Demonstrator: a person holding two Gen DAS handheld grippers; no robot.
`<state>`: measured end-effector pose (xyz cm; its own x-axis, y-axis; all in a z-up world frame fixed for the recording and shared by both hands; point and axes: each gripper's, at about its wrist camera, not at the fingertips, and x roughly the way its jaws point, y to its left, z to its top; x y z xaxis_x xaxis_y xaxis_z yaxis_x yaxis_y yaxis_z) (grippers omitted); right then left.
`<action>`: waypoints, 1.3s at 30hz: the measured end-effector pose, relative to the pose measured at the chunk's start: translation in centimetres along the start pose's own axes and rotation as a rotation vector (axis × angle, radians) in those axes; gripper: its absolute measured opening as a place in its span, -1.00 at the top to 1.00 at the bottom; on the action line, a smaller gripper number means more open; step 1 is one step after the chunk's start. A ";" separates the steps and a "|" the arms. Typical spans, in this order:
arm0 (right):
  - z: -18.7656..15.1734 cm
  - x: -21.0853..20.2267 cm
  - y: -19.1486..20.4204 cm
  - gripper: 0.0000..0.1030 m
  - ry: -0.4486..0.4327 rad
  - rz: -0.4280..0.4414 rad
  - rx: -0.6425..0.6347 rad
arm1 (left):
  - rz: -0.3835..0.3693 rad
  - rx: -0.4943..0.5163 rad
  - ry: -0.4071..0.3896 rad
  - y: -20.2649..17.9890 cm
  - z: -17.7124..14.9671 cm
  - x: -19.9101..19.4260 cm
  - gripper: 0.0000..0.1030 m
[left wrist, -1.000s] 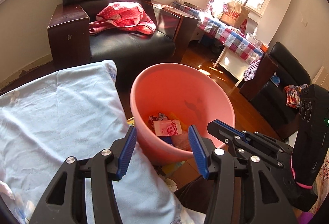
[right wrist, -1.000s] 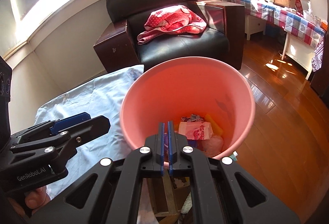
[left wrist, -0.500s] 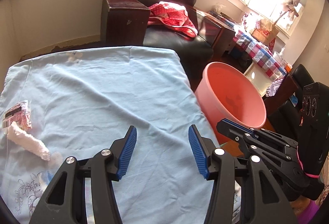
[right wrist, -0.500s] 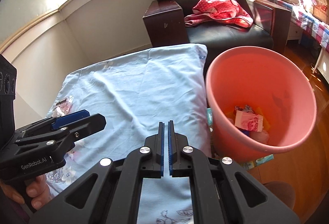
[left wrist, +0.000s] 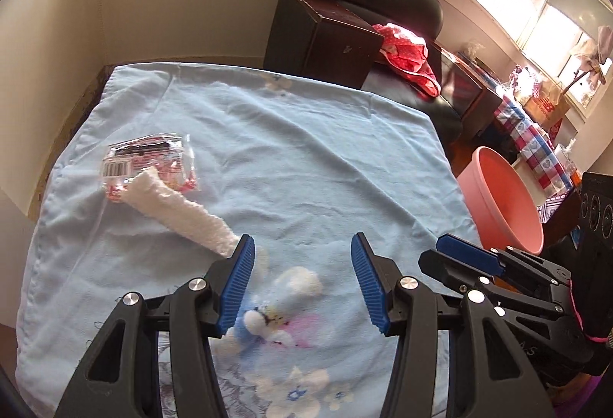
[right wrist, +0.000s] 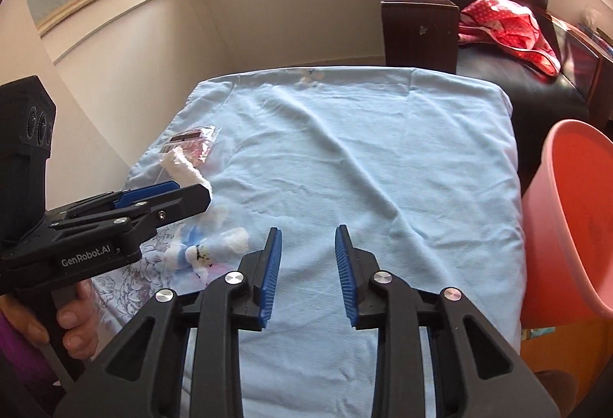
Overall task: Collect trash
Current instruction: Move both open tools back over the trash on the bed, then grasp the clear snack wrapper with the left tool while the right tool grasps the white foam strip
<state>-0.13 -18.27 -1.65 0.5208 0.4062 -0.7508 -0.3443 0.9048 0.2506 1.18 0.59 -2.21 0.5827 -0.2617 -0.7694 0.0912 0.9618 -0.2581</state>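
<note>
**A:** You are holding both grippers over a table draped in a light blue cloth (left wrist: pixel 306 157), and neither one is carrying anything. What is your left gripper (left wrist: pixel 302 287) doing?

**B:** Its jaws are standing wide apart, released, with only the cloth's flower print showing between them. A rolled white wad (left wrist: pixel 180 211) is lying just beside the left blue pad — I cannot tell whether the pad is touching it.

**A:** And the wrapper?

**B:** A clear plastic wrapper (left wrist: pixel 149 165) with red print and a barcode is lying at the far left of the cloth, and the wad's far end is resting on it. Nearer you, small white-and-blue scraps (left wrist: pixel 279 299) are sitting on the cloth between the left gripper's fingers.

**A:** Your right gripper (right wrist: pixel 308 272)?

**B:** Its jaws have just been opening — they are now standing partly apart over bare blue cloth, with nothing between them. It is hanging to the right of the left gripper, well apart from the wad.

**A:** Where is the bin?

**B:** The pink bucket (right wrist: pixel 567 226) is standing off the table's right edge, beside the black armchair (right wrist: pixel 517 73) where a red dotted fabric (right wrist: pixel 509 27) is lying.
</note>
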 end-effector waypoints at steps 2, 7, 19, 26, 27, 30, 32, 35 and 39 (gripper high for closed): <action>0.4 0.7 1.1 0.43 0.012 0.035 -0.024 | 0.022 -0.034 -0.007 1.9 -0.1 -0.5 0.00; 1.7 2.8 4.2 0.43 0.048 0.137 -0.086 | 0.082 -0.113 -0.024 6.1 -0.5 -1.8 0.00; 4.3 8.7 11.1 0.43 0.120 0.172 -0.300 | 0.157 -0.188 -0.025 10.4 -0.6 -1.8 0.00; 4.2 11.1 11.9 0.42 0.163 0.152 -0.333 | 0.165 -0.194 -0.012 11.4 -0.3 -0.9 0.00; 4.2 11.3 11.9 0.42 0.167 0.151 -0.335 | 0.165 -0.194 -0.010 11.5 -0.3 -0.7 0.00; 4.1 11.2 11.8 0.46 0.158 0.153 -0.345 | 0.166 -0.188 -0.005 11.7 -0.1 -0.3 0.00; 4.1 11.2 11.5 0.88 0.151 0.150 -0.338 | 0.166 -0.180 -0.004 11.8 0.1 -0.1 0.00; 4.1 10.5 10.4 0.98 0.129 0.149 -0.304 | 0.164 -0.167 -0.007 11.8 0.5 0.0 0.00; 4.2 9.4 8.7 0.99 0.105 0.149 -0.241 | 0.149 -0.174 -0.017 12.4 1.5 0.5 0.00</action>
<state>5.00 -6.04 -3.95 0.3716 0.5051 -0.7789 -0.5928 0.7748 0.2197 3.82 12.53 -4.93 0.5928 -0.1151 -0.7971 -0.1364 0.9611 -0.2402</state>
